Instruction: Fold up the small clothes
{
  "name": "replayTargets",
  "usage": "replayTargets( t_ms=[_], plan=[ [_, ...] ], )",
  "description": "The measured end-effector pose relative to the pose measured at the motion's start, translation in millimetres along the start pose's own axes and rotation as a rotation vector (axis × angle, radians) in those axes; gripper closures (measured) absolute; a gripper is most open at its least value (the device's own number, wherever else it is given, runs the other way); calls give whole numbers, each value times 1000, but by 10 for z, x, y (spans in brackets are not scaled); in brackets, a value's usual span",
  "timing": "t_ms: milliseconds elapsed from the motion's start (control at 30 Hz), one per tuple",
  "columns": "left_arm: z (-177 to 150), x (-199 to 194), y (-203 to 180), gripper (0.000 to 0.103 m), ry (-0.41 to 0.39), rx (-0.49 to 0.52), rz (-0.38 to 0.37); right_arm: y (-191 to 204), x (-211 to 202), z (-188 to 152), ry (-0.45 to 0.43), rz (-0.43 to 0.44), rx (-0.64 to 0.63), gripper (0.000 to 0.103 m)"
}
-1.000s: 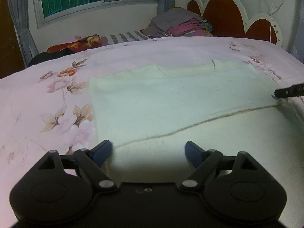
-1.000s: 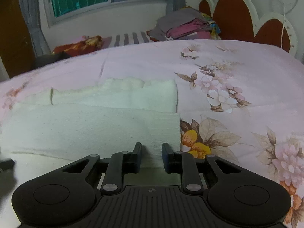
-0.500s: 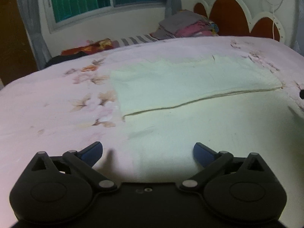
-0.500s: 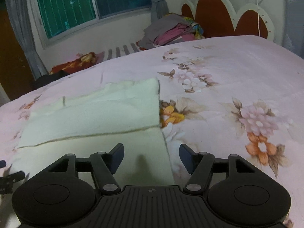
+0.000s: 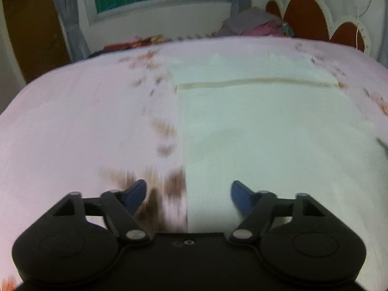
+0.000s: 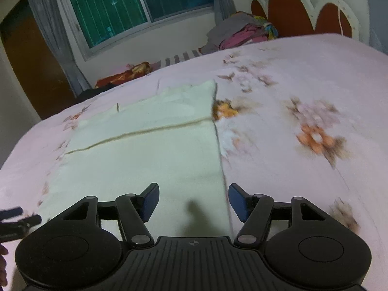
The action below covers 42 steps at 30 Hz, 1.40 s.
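Observation:
A cream white cloth (image 5: 266,126) lies flat on the pink flowered bedspread (image 5: 84,121), with its far part folded over so a hemmed edge runs across it. My left gripper (image 5: 188,194) is open and empty above the cloth's near left edge. My right gripper (image 6: 192,198) is open and empty above the cloth's (image 6: 150,150) near right edge. The left gripper's fingertips (image 6: 14,214) show at the left edge of the right wrist view.
A pile of folded clothes (image 6: 237,31) sits at the far side of the bed by the red and white headboard (image 6: 303,17). A window (image 6: 135,7) with grey curtains is behind. A red patterned item (image 6: 126,72) lies at the far bed edge.
The right gripper opened and let go of the cloth. Both grippers pulled back toward me and rose, so the whole folded cloth now shows in front of them.

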State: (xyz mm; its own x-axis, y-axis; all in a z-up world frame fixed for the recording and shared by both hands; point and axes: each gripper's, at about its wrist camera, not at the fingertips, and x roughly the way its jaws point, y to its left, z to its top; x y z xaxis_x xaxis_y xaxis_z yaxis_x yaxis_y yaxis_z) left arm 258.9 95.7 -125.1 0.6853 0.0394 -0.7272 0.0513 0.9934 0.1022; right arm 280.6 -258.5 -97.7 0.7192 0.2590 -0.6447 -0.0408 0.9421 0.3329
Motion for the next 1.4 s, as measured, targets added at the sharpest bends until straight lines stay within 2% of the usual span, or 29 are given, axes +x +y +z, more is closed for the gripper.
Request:
replayTargets(
  t_ms=[67,100,133,167,267,367,433,600,733,800,1000,1067,1133,1200,1300,1367,1400],
  plan=[
    [-167,-123,27,35,16,-46,-22,-102,-167,-141,6,1,3,40],
    [-248,-175,52,40,24,-72,-38,-137,-237,-202,9,2,5,45],
    [-324,-223,81,42,33,-100,-57,-198,-317,-286,22,15,12,55],
    [-386,-264,111,44,36,-127,-74,-243,-370,-345,34,23,21,56],
    [-532,-368,214,48,39,-213,-125,-393,-530,-521,48,42,62,56],
    [-622,-429,251,53,52,-260,-172,-535,-607,-658,87,106,149,56],
    [-686,-454,304,54,63,-301,-234,-570,-627,-739,115,137,182,56],
    [-882,-481,422,64,81,-415,-377,-539,-704,-1002,161,215,219,56],
    [-1010,-445,514,67,84,-523,-474,-476,-803,-1126,179,278,217,56],
    [-1048,-376,581,75,94,-574,-511,-459,-823,-1142,183,309,220,56],
    [-882,-168,614,79,96,-567,-499,-605,-664,-956,147,285,274,56],
    [-866,-153,598,79,96,-562,-498,-676,-585,-921,159,300,324,63],
    [-904,-194,589,82,88,-560,-500,-699,-588,-940,177,324,341,79],
    [-972,-248,582,87,72,-563,-495,-687,-616,-1017,206,349,329,88],
    [-1041,-256,614,96,71,-585,-482,-666,-703,-1162,218,383,307,88],
    [-1030,-253,613,99,68,-585,-468,-680,-716,-1170,207,384,312,100],
    [-1019,-276,618,100,54,-596,-461,-681,-722,-1156,199,381,308,100]
  ],
)
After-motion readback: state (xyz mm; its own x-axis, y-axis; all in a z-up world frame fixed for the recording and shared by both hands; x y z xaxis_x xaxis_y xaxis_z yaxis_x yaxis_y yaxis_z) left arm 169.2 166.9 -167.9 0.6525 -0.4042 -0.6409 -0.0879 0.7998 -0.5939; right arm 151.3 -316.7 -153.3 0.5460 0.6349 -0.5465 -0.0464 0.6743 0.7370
